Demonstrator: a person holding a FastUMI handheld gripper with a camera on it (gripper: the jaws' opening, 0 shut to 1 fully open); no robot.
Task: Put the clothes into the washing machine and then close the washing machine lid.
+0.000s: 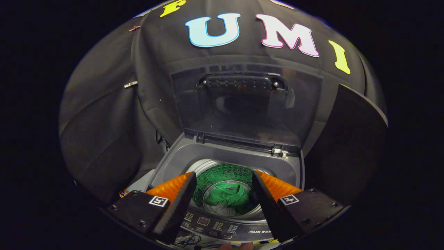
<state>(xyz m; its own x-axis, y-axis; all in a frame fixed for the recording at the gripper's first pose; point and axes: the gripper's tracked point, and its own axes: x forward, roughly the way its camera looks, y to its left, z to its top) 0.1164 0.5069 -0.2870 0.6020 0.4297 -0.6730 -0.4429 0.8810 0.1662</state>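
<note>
Jaws spread wide, empty; gripper at lower centre above washing machine. Between fingers, green clothes lying in drum. Beyond, lid raised upright, centre frame, against booth wall.

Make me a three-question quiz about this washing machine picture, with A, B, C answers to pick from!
1. Where is the green garment?
A. Down in the drum
B. Hanging on the lid
C. On the control panel

2. What colour is the garment?
A. Red
B. Green
C. White

3. How is the washing machine lid?
A. Shut flat
B. Taken off
C. Raised open

Answers:
1 A: it lies at the bottom of the drum, seen between the fingers of the gripper.
2 B: the cloth is plainly green.
3 C: the lid stands up behind the tub opening, on its hinges. The gripper's fingers are spread apart and hold nothing.
</note>
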